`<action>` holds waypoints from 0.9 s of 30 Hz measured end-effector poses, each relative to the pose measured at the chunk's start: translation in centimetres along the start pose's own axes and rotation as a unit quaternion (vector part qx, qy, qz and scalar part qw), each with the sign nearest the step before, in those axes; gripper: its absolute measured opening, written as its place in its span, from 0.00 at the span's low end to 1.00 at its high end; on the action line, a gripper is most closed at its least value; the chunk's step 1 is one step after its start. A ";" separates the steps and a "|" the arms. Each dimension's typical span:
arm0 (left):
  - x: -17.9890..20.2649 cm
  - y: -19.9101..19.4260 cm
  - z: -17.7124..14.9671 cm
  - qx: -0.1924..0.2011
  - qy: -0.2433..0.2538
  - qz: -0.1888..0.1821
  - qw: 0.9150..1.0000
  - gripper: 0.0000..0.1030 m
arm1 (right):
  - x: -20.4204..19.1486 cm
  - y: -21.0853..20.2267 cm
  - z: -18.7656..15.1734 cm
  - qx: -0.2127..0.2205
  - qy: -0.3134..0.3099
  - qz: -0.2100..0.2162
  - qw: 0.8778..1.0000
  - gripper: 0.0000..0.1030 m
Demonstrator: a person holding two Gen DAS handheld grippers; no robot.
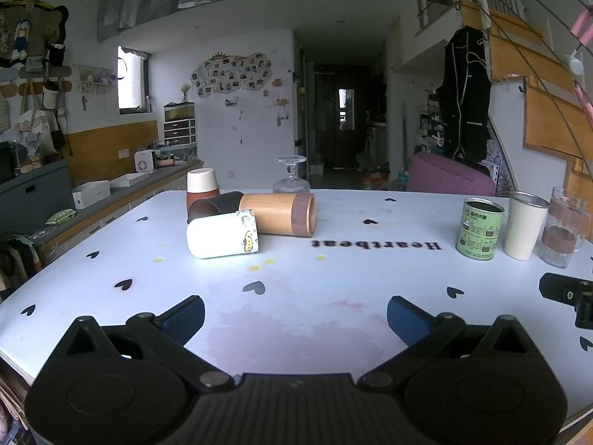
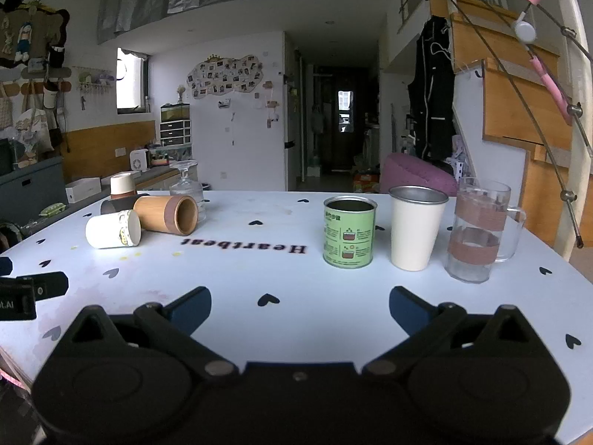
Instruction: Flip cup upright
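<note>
Three cups lie on their sides in a tight cluster ahead and to the left of the left gripper (image 1: 295, 319), whose blue-padded jaws stand wide apart over the bare table (image 1: 370, 267) and hold nothing. Nearest is the white cup (image 1: 221, 235) with a cartoon print; its long axis runs roughly crosswise to the gripper's line of sight, base to the left and mouth to the right. Touching it behind are a bamboo cup (image 1: 277, 214), also lying crosswise with its mouth to the right, and a dark brown cup (image 1: 213, 205) that is largely hidden by the other two, so its axis is hard to judge. The right gripper (image 2: 300, 313) is likewise spread open and empty; from it the same cluster sits far off to the left, well apart, so I judge the left hand the nearer one for the reach. Directly ahead of the right gripper stand a green tin (image 2: 349, 232), a cream tumbler (image 2: 416, 227) and a taped glass mug (image 2: 476, 230), all already upright. Behind the cluster a two-tone cup (image 1: 202, 186) and a stemmed glass (image 1: 291, 176) rest mouth down. Which fallen cup the task means cannot be told; the white one looks the easiest to reach.
</note>
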State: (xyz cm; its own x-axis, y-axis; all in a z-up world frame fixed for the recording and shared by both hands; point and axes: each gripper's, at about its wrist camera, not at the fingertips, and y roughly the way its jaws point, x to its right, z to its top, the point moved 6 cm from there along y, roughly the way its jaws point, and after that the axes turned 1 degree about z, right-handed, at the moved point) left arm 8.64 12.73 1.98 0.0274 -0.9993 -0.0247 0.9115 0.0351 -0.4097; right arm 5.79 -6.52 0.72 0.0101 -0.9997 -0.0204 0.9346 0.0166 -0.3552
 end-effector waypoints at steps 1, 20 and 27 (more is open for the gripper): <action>0.0 0.0 0.0 0.000 0.000 0.000 1.000 1.00 | -0.1 0.0 0.0 0.000 0.001 0.000 1.000 1.00; 0.1 0.0 0.1 0.000 0.001 -0.002 1.000 1.00 | -0.1 0.0 0.0 0.001 0.001 0.000 1.000 1.00; 0.5 0.2 -0.3 -0.001 0.001 -0.002 1.000 1.00 | 0.2 -0.1 -0.1 0.000 0.001 -0.001 1.000 1.00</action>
State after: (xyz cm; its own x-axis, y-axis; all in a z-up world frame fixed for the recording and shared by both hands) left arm 8.69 12.28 1.67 0.0221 -0.9994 -0.0254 0.9110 0.0306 -0.4112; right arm 5.65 -6.73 0.67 0.0082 -0.9997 -0.0222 0.9348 0.0156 -0.3548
